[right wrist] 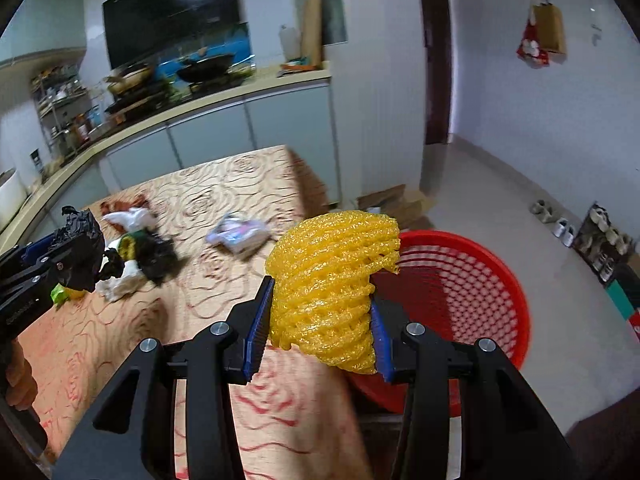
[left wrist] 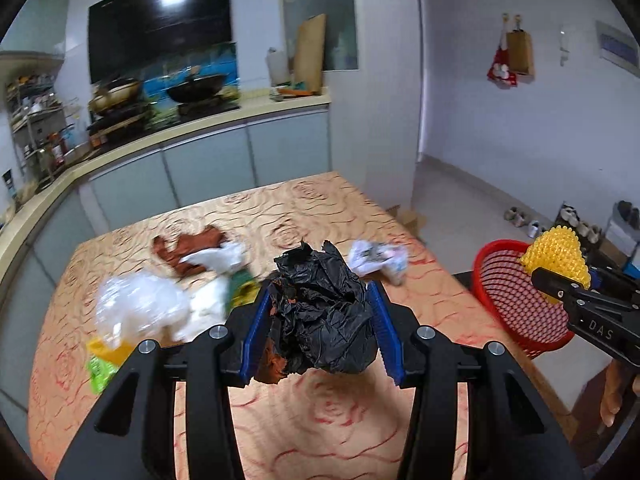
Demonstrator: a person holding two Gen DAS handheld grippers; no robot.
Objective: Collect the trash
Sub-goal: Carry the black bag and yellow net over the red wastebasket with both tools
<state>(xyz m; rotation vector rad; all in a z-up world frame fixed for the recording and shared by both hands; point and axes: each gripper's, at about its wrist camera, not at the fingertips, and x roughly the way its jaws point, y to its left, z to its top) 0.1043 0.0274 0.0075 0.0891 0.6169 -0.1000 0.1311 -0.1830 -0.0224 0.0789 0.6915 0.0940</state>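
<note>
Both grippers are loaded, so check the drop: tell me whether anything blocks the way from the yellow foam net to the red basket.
Nothing visible does. The right gripper holds the yellow foam net at the table edge, and the red basket sits open-topped just beyond it.

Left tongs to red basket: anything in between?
In the left wrist view, only bare table edge separates the left tongs, gripping black crumpled plastic, from the red basket; a white wrapper lies farther back.

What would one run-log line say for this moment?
left hand-held gripper: holds crumpled black bag | right hand-held gripper: holds yellow foam net | red basket: beside table | more trash on table
</note>
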